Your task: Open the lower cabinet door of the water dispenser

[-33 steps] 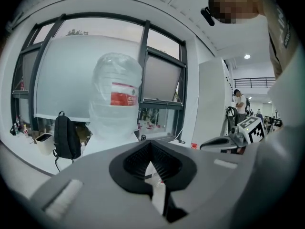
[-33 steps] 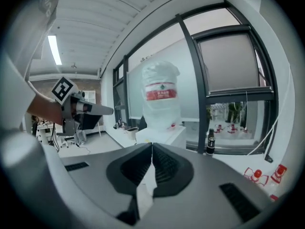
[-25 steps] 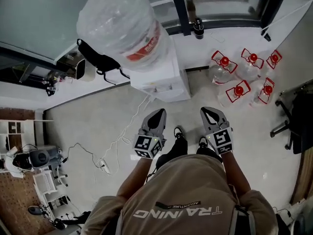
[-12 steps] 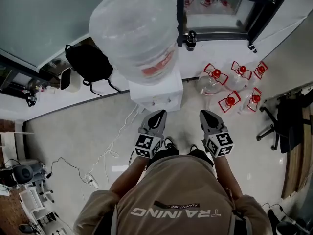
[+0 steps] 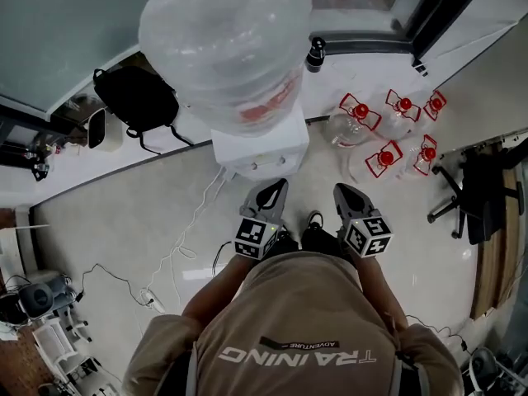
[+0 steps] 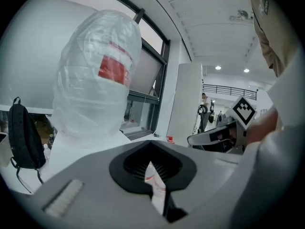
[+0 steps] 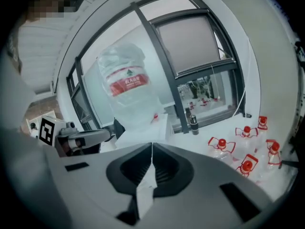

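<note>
Currently, nearest to us, the left gripper (image 5: 275,188) and the right gripper (image 5: 343,191) are held side by side just ahead of our shoes (image 5: 318,236), well apart from each other and both pointing toward the water dispenser (image 5: 262,148). Each gripper view shows its jaws brought together at the tips with nothing between them; neither tool holds anything. The white dispenser stands directly in front of the left gripper, close to its tips but not touching them, and carries a large inverted bottle (image 5: 223,44) wrapped in clear film. The lower cabinet door is on the front face beneath the overhanging top and bottle, so no view shows it or its handle. We judge the task to be at the approach step, with the door not yet contacted. The next move calls for lowering one gripper down the front face, parting its jaws, locating the door edge or handle, and pulling outward. Beyond the dispenser, a black backpack (image 5: 136,97) lies to its left, and a cluster of red-capped jugs (image 5: 388,130) sits to its right beside the window frame (image 5: 363,44).
</note>
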Available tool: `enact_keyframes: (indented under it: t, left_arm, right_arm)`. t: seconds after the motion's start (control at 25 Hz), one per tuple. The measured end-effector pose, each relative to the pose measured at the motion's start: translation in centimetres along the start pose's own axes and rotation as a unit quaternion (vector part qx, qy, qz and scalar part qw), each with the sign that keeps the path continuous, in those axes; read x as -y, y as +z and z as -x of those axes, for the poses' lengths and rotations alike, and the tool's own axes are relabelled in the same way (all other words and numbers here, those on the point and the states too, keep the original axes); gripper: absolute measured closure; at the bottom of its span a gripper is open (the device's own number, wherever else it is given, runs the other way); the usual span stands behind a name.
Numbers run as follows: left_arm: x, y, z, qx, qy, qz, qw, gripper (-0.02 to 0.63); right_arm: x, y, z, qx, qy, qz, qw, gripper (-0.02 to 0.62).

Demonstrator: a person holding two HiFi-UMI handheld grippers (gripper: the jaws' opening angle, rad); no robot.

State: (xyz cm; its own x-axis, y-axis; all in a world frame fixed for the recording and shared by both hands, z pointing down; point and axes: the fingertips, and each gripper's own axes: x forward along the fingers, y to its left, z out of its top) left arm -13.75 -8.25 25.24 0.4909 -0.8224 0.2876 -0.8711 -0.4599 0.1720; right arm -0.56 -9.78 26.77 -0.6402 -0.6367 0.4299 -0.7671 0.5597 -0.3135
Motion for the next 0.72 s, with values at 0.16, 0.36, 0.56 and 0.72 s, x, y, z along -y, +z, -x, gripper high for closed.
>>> enact_keyframes:
  t: [0.16, 0.36, 0.56, 0.72]
  left_arm:
    - [0.3, -0.9, -0.6, -0.022, 0.022, 0.020, 0.9993, 0.604]
    - [1.0, -2.8, -3.1, -0.045, 0.044, 0.030, 0.9976, 0.604]
    - [1.2, -5.1, -6.3, -0.076, 0.043, 0.029, 0.9957, 0.604]
    - [1.6, -7.6, -8.1, -0.100, 0.047, 0.021, 0.9937, 0.604]
  right_arm:
    - [0.9, -1.4, -1.4, -0.031, 0.013, 0.018, 0.999, 0.584]
    - [4.0, -3.8, -3.6, -0.033, 0.020, 0.033, 0.999, 0.584]
    - [7.4, -6.1, -6.1, -0.037, 0.031, 0.101, 0.994, 0.584]
    - [9.2, -9.8, -7.2, -0.059, 0.059, 0.119, 0.989, 0.584]
